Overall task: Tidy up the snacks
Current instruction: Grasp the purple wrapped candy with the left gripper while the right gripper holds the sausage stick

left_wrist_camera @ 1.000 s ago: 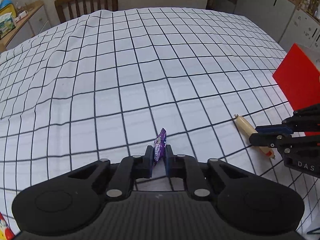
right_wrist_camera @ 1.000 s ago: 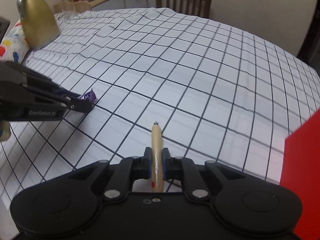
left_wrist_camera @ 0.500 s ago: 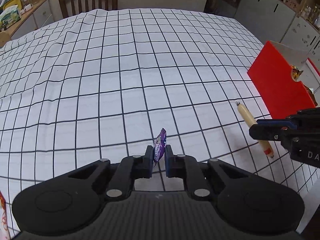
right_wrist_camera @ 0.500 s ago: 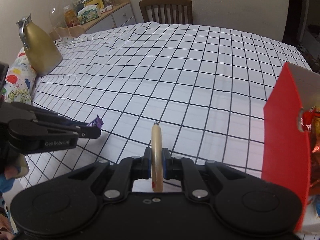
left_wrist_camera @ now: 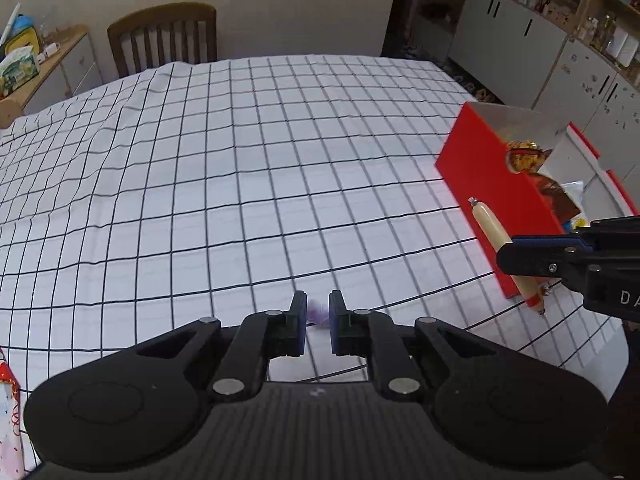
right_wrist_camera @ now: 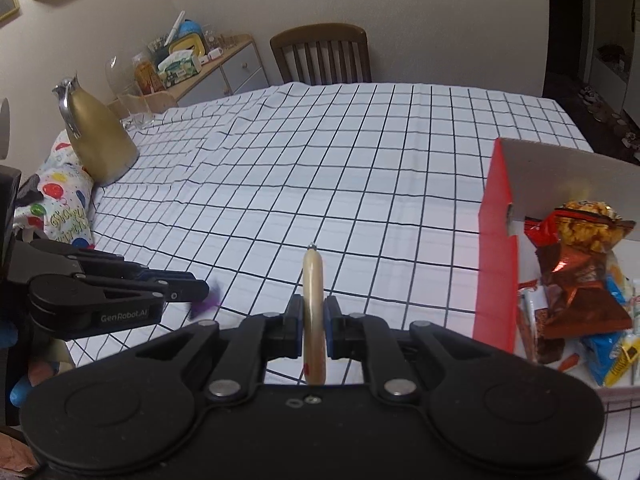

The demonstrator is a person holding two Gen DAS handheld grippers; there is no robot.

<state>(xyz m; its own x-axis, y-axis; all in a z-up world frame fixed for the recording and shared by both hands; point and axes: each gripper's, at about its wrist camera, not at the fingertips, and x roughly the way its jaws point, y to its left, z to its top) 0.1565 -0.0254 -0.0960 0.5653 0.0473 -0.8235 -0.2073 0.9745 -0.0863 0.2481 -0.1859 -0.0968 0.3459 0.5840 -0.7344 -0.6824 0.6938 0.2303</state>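
My right gripper (right_wrist_camera: 313, 312) is shut on a pale sausage stick (right_wrist_camera: 313, 280), held above the checked tablecloth; the sausage stick (left_wrist_camera: 496, 240) also shows in the left wrist view in front of the red box. My left gripper (left_wrist_camera: 318, 312) has its jaws apart, with a blurred purple candy wrapper (left_wrist_camera: 318, 316) between and just below the tips. In the right wrist view the purple wrapper (right_wrist_camera: 208, 302) sits blurred at the left gripper's tips (right_wrist_camera: 192, 290). The open red snack box (right_wrist_camera: 496, 248) stands to the right, holding several snack packets (right_wrist_camera: 580, 264).
A gold jug (right_wrist_camera: 96, 140) and a balloon-print bag (right_wrist_camera: 60, 208) stand at the table's left edge. A wooden chair (right_wrist_camera: 322, 54) is at the far end. A sideboard (right_wrist_camera: 208, 64) with clutter is beyond. Cabinets (left_wrist_camera: 520, 40) line the right wall.
Both grippers rose and pulled back, so more table and the red box show. The left gripper's jaws opened and the purple wrapper slipped down, blurred. The right gripper still holds the sausage.
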